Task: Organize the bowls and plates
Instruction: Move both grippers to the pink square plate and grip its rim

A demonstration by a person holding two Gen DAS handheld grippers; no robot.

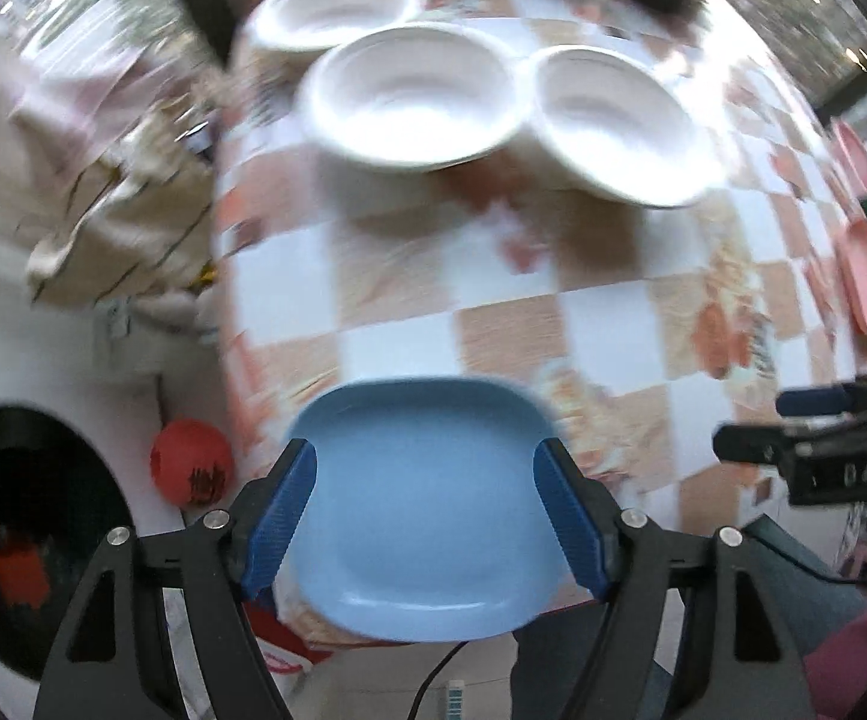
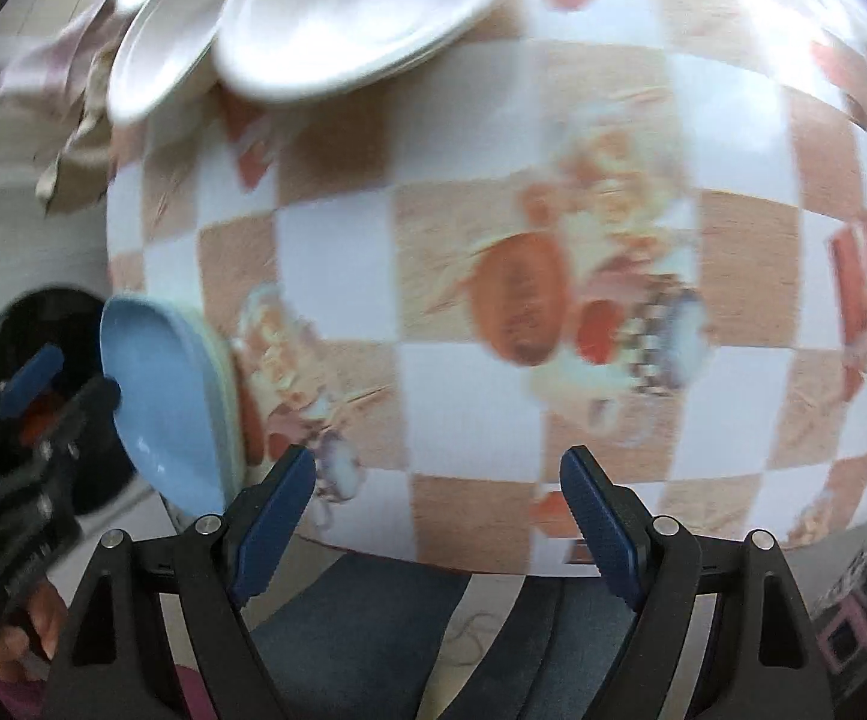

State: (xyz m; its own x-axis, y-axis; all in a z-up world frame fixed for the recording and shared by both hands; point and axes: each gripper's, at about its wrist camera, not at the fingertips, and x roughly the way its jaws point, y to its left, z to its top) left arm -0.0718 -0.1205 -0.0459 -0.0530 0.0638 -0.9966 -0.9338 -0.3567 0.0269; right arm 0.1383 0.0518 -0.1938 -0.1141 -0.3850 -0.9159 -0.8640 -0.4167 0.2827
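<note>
Our left claw (image 1: 427, 516) stands wide and empty over the blue plate (image 1: 415, 510), which lies at the near edge of the surface (image 1: 493, 324), likely a sorted spot. Our right claw (image 2: 439, 528), also wide and empty, hangs beside it. Beyond the blue plate, three white bowls (image 1: 412, 96) sit clustered, probably next to be stacked.

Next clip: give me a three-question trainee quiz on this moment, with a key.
1. True or false: the left tongs are clamped on the blue plate.
2. How many white bowls sit at the table's far side?
3. The right tongs hold: A) a bowl B) a plate C) nothing.

Key: 1 false, they stand open above it; 2 three; 3 C.
</note>
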